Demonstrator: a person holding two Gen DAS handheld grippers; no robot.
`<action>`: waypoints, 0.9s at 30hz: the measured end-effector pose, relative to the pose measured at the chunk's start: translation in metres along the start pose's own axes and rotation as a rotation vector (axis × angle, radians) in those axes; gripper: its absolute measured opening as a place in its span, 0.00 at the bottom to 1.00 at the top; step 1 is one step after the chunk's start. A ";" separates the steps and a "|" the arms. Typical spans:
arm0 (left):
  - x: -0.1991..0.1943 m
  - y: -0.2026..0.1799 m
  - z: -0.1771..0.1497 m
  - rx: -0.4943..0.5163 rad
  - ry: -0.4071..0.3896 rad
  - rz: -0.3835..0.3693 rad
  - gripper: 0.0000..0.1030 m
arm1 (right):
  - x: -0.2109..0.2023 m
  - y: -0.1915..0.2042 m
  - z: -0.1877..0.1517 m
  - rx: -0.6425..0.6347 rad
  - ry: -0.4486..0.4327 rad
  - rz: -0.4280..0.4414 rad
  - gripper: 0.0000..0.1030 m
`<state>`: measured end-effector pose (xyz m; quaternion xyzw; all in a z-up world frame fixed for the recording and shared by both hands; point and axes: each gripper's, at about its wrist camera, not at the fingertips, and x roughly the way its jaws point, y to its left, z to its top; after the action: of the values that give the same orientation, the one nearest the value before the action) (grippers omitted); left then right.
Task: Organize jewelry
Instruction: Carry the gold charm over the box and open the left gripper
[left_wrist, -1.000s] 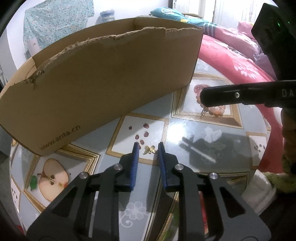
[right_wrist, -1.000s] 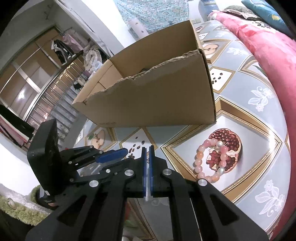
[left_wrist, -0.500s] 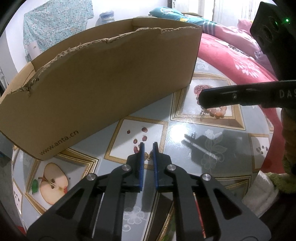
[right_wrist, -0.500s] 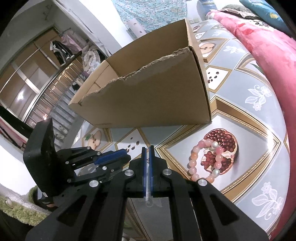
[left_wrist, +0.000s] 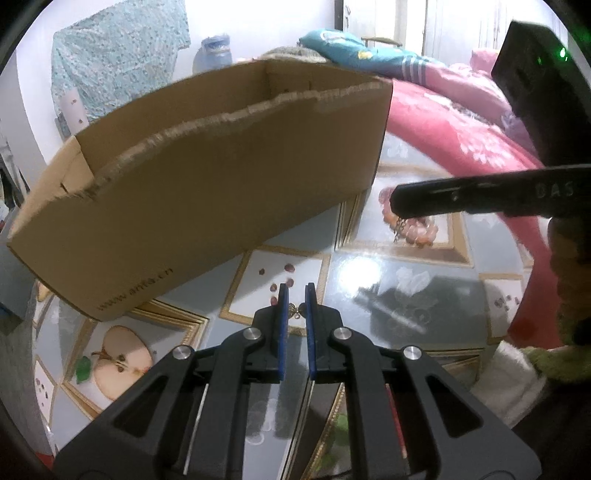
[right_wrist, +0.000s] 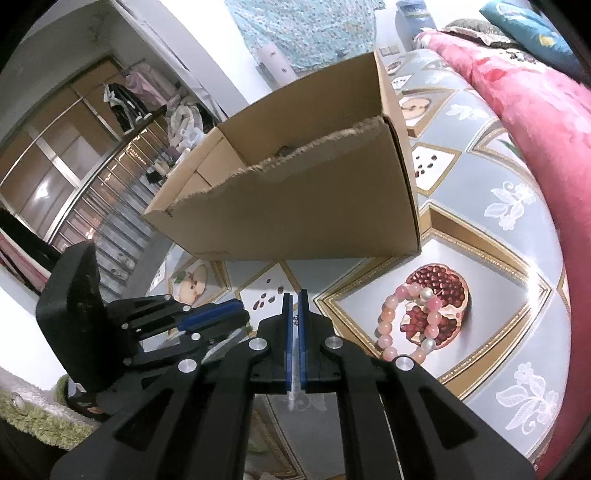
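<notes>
**Small gold charm between the pads, box waiting behind**

Step in hand: pickup of the small gold butterfly-shaped charm, which lies on the glossy fruit-patterned table, just in front of the torn-rimmed brown cardboard box. By the look of it the grasp is not yet complete.

Left tool: black frame, blue pads, narrowly parted, the charm sitting in the gap between the tips. Contact with either pad cannot be confirmed from the left wrist view.

Right tool: pads nearly together, clamping a thin pale strip that sticks out below them (clear or whitish; its kind is not readable). A short gold chain seems to hang beneath its tip in the left view.

Other jewelry: a bracelet of pink and pearl beads on the table over the printed pomegranate, near the box's right corner and well apart from the charm.

Next move, as judged: press the left pads fully onto the charm, lift it straight off the table, then carry it over the ragged front wall of the box. The piece is tiny and flat, so a slip on the slick surface is the likely fault.
</notes>
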<state>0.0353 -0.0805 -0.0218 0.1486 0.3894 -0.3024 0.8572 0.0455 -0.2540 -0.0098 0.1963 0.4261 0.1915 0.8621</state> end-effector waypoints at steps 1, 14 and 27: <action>-0.006 0.000 0.002 -0.001 -0.013 0.000 0.07 | -0.002 0.002 0.002 -0.005 -0.007 0.002 0.03; -0.083 0.043 0.067 -0.045 -0.248 -0.009 0.08 | -0.036 0.045 0.072 -0.168 -0.170 0.035 0.03; -0.010 0.115 0.099 -0.220 -0.071 -0.049 0.08 | 0.025 0.034 0.126 -0.145 -0.046 -0.083 0.03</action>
<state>0.1598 -0.0361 0.0525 0.0331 0.3933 -0.2836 0.8740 0.1558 -0.2346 0.0617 0.1197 0.3987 0.1814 0.8909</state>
